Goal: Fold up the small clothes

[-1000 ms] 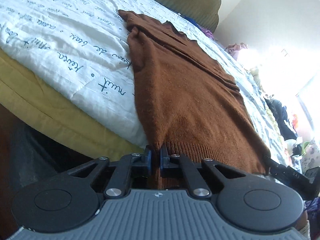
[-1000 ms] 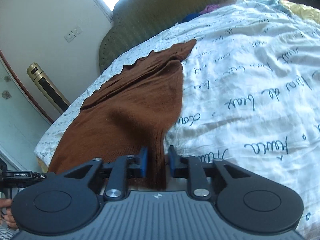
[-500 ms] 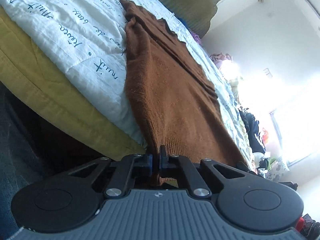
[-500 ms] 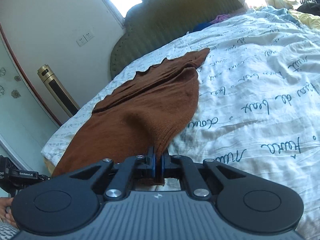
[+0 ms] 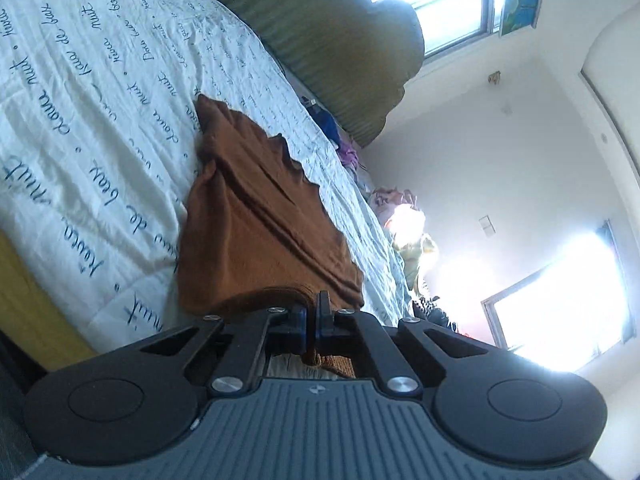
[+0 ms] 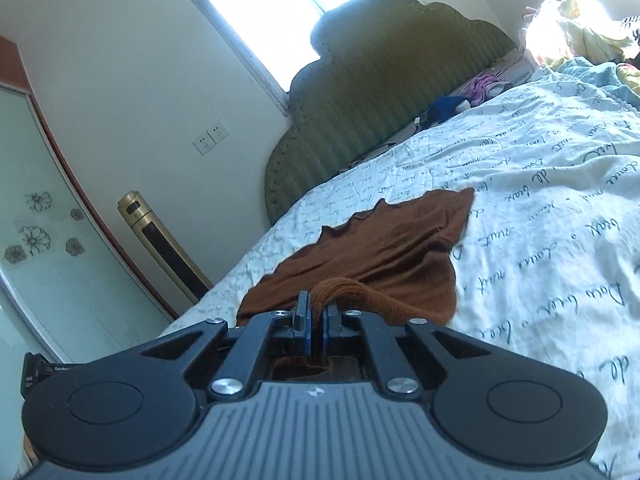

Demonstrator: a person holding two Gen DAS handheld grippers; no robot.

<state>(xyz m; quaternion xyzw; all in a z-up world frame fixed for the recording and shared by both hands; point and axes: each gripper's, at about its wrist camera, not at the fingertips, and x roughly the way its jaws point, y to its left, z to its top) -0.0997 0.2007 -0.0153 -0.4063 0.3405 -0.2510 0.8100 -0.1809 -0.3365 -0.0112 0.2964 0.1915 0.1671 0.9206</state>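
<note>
A brown knit garment [image 5: 256, 232] lies lengthwise on the white quilt with blue script [image 5: 80, 120]. Its near ribbed hem is lifted off the bed. My left gripper [image 5: 312, 320] is shut on one corner of that hem, with brown knit bunched between and below the pads. In the right wrist view the same brown garment [image 6: 380, 248] stretches away toward the headboard, and my right gripper [image 6: 314, 320] is shut on the other hem corner, a thick roll of rib arching out over its fingers to the right.
A green padded headboard [image 6: 380, 92] stands at the far end of the bed, with loose clothes [image 6: 480, 88] piled at its foot. A gold tower fan [image 6: 160, 248] stands by the wall on the left. More heaped clothes [image 5: 404, 216] lie at the bed's far side. A yellow sheet [image 5: 32, 304] shows under the quilt's edge.
The right gripper shut on the hem corner. Both grippers rose with the hem and carried it forward over the garment, so less of the brown cloth lies flat. The left view rolled.
</note>
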